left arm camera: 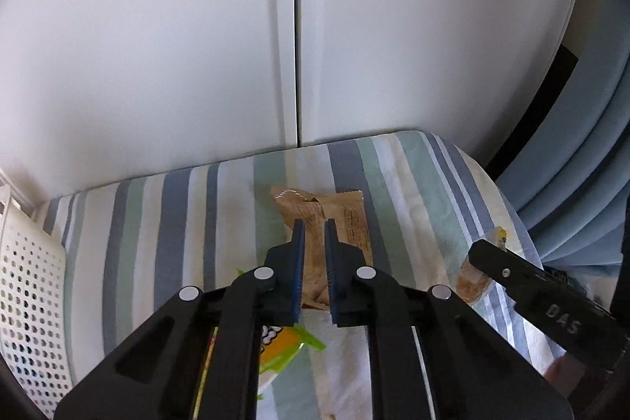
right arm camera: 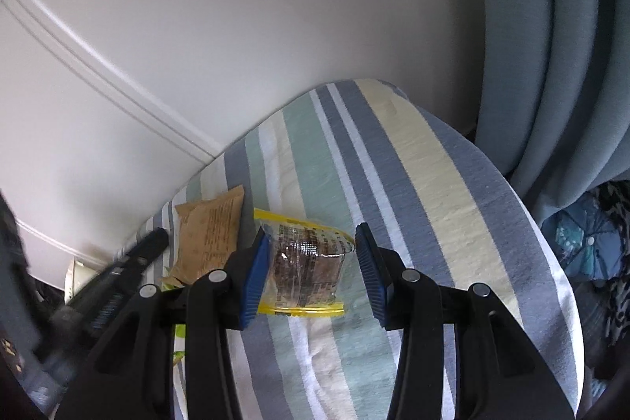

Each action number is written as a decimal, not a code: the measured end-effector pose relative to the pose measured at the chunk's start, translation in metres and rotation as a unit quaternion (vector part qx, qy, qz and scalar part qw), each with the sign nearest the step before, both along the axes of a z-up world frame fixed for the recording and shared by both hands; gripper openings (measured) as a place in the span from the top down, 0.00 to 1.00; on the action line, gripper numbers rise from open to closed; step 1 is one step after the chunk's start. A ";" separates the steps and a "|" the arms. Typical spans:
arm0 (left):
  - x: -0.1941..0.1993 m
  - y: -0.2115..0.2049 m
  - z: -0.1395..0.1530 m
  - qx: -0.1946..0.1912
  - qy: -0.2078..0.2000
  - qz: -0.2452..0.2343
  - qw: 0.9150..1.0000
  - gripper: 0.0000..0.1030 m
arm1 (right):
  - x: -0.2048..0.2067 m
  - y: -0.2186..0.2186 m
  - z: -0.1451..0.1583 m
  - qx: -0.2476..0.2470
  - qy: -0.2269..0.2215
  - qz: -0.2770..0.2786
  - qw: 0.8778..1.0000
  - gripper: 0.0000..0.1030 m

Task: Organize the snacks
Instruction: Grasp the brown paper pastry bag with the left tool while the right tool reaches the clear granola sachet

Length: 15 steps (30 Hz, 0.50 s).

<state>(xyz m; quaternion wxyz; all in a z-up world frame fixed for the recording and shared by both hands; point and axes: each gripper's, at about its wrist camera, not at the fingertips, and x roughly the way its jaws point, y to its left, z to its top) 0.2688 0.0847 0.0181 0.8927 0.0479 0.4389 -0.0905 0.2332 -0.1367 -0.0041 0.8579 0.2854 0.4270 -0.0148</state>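
**Two grippers, two snack packs on the striped cloth**

The left gripper (left arm camera: 314, 223) hovers over the brown snack pack (left arm camera: 338, 219), fingers close together with a narrow gap — whether they pinch it, I cannot tell. The right gripper (right arm camera: 313, 243) is spread wide around the yellow-edged clear pack (right arm camera: 305, 262), probably to take it by its sides. Both packs lie flat on the striped cloth (right arm camera: 413, 164). A white perforated basket (left arm camera: 27, 286) waits at the left — likely their destination. The packs' print is unreadable; only "DAS" reads, on the right gripper's finger.
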 end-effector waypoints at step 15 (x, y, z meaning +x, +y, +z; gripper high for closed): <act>0.031 -0.041 -0.051 0.048 0.029 -0.016 0.998 0.11 | -0.001 -0.015 -0.007 0.044 0.006 -0.022 0.999 0.54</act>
